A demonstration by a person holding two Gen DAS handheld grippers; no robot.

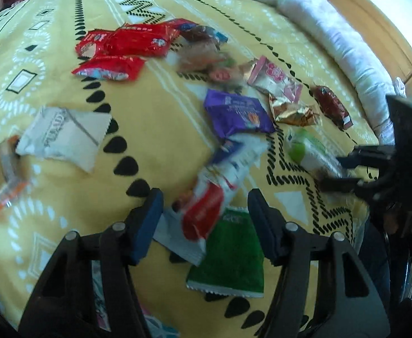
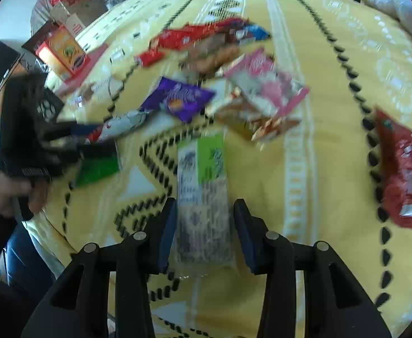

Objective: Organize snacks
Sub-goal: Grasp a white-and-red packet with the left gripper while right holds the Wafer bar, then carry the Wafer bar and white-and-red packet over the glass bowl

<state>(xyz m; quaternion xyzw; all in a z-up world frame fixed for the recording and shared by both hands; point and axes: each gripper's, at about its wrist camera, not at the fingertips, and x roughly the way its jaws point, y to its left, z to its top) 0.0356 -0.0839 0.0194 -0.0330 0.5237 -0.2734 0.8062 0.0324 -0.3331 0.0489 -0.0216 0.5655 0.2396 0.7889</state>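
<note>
Right gripper (image 2: 204, 225) is seen with its jaws narrowed around a clear green-labelled packet (image 2: 203, 194) lying on the yellow bedspread (image 2: 332, 140); whether the pads press it cannot be told. Left gripper (image 1: 206, 219) is held half open over a red-and-white packet (image 1: 214, 194) and a green packet (image 1: 230, 256).

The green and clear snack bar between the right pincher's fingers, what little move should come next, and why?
Probably squeeze the right gripper a bit more. The green and clear snack bar lies lengthwise between its fingers on the yellow bedspread, and a sliver of gap seems to show on each side, though blur makes this unsure. It should be pinched firmly before lifting, or it could slip out.
</note>
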